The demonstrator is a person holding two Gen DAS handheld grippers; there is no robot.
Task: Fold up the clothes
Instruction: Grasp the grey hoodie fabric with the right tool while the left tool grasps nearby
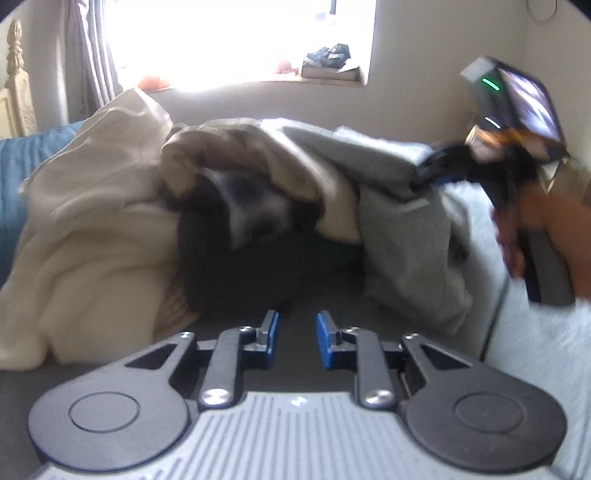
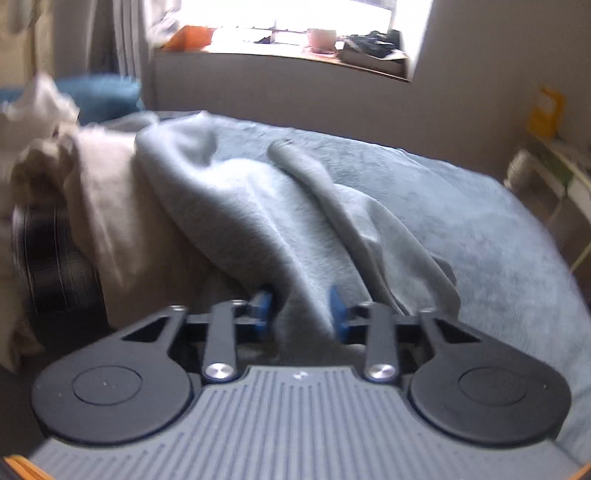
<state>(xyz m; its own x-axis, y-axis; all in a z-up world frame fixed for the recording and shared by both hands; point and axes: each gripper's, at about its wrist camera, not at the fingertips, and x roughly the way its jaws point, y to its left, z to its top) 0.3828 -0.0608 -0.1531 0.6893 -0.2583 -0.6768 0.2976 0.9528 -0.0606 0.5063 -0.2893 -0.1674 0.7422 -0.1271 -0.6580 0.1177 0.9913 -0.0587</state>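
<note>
On the grey fleece-covered bed [image 2: 461,221], my right claw [image 2: 301,310] pinches a fold of the soft grey sweatshirt [image 2: 258,221]; a thin bite may slip. My left claw [image 1: 296,339], nearly closed over dark cloth, might have caught nothing.

My left wrist view sits low over the bed, looking forward and down along its fingers at the clothes pile [image 1: 177,206], close in, with the window [image 1: 236,37] on the far wall. My right wrist view looks the same way from further right, nearly touching the grey garment [image 2: 258,221]. Both share the pile, grey garment [image 1: 399,206] and window [image 2: 295,14].
</note>
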